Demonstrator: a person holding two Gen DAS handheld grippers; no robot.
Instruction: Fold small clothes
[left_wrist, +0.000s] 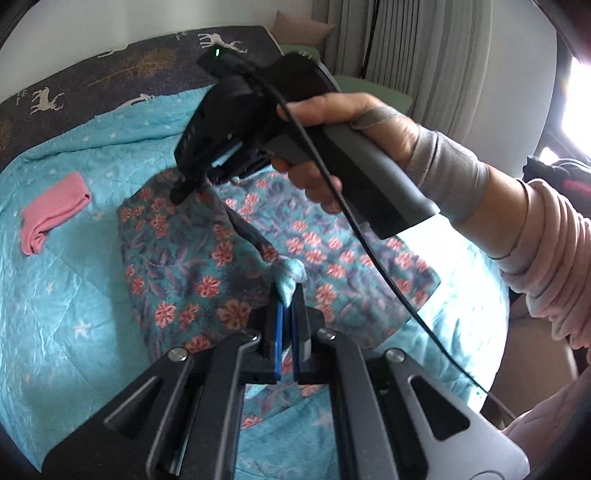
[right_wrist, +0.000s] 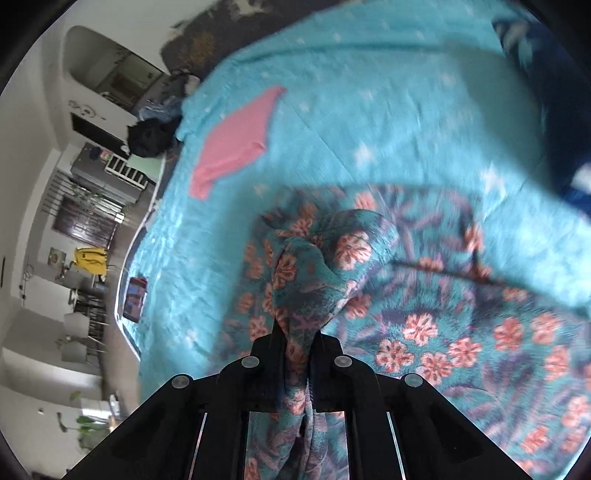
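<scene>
We've got both tongs pinching the soft floral garment (left_wrist: 207, 258): left gripper (left_wrist: 290, 295) on a bunched fold, right gripper (right_wrist: 297, 339) w/ crumpled cloth; folded pink knit (left_wrist: 51, 212) at 9 o'clock on the quilted teal cover (left_wrist: 55, 314).

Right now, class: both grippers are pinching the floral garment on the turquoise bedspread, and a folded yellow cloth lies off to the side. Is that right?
One detail is wrong: the folded cloth is pink, not yellow, as the left wrist view shows. The rest stands: the left gripper and the right gripper each pinch the floral garment on the turquoise bedspread.
</scene>
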